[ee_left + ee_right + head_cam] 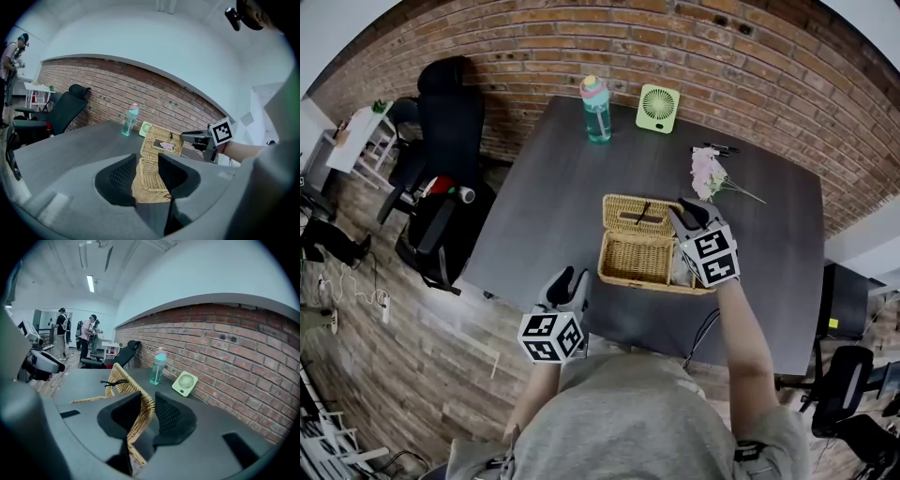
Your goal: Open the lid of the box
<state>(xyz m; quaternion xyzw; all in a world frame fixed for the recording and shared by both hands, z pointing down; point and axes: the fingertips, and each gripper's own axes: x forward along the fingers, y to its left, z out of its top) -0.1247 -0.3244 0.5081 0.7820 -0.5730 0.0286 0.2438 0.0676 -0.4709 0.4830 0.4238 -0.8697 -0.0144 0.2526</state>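
Observation:
A woven wicker box [636, 261] stands near the front of the dark table [544, 187]. Its lid [639, 215] is lifted and tilts up at the far side. My right gripper [686, 214] is shut on the lid's right edge; in the right gripper view the wicker lid [123, 380] runs between the jaws of the right gripper [147, 397]. My left gripper [569, 277] hovers open at the table's front edge, left of the box and apart from it. In the left gripper view the box [150, 180] shows beyond the open left gripper [147, 159], with the raised lid [161, 140] above.
At the table's far edge stand a teal water bottle [596, 109] and a small green fan [658, 107]. Pink flowers [710, 174] and a pen [717, 148] lie at the right. A black office chair [441, 122] stands left of the table. People stand far off in the room.

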